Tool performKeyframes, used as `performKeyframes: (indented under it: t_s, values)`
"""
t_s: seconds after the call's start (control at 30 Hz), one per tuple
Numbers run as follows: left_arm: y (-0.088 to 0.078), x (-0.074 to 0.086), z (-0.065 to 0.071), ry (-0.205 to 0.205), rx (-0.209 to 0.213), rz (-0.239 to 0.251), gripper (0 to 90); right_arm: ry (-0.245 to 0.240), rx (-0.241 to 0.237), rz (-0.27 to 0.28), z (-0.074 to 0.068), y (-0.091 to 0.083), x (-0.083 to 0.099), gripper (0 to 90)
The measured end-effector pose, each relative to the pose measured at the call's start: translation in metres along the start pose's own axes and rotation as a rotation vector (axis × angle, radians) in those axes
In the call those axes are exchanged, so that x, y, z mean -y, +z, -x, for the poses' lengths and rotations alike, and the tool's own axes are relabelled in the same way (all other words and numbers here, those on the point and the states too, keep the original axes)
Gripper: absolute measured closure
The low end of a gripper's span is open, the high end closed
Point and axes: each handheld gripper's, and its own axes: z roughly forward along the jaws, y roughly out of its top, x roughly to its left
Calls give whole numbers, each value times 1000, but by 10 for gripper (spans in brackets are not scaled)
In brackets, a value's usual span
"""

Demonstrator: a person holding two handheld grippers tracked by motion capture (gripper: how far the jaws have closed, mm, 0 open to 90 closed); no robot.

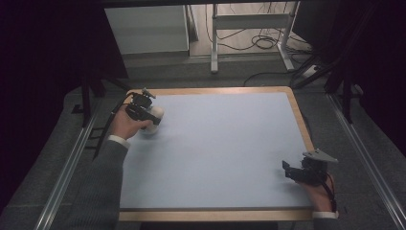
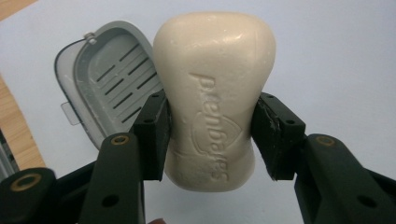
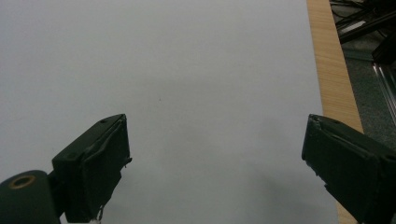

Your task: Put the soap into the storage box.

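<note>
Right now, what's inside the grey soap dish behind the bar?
The soap dish shows a bare slotted floor; the soap bar, clamped in the left gripper, hides the dish's right part.

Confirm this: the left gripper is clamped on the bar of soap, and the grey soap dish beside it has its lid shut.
Wrong about the dish. The left gripper does clamp the bar of soap, but the grey soap dish lies open, its slotted inside showing in the left gripper view.

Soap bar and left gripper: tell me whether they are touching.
Touching. The left gripper view shows the left gripper with both jaws pressed against the sides of the soap bar.
</note>
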Motion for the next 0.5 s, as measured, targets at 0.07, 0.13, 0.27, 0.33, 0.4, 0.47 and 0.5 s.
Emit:
performKeyframes:
  t_s: [0.07,0.13,0.27,0.33,0.4,0.47,0.5]
  values:
    - [1,-2,-3,-15,-7,0,500,-1,0,-1,0,0,0,75]
    - [2,-3,-6,-24,-10,-3,500,0,0,-2,-1,0,0,74]
    - [4,-7,-12,-41,-17,-11,500,-4,0,-5,0,1,0,75]
    - [5,-8,-15,-51,-19,-14,500,-2,0,-5,-1,1,0,75]
    - [8,-9,-19,-66,-17,-16,500,-2,1,-1,0,0,0,75]
    - [10,-10,-21,-71,-18,-22,500,-2,2,-2,0,1,0,74]
    - [12,-11,-22,-76,-18,-27,500,-3,1,-2,0,1,0,75]
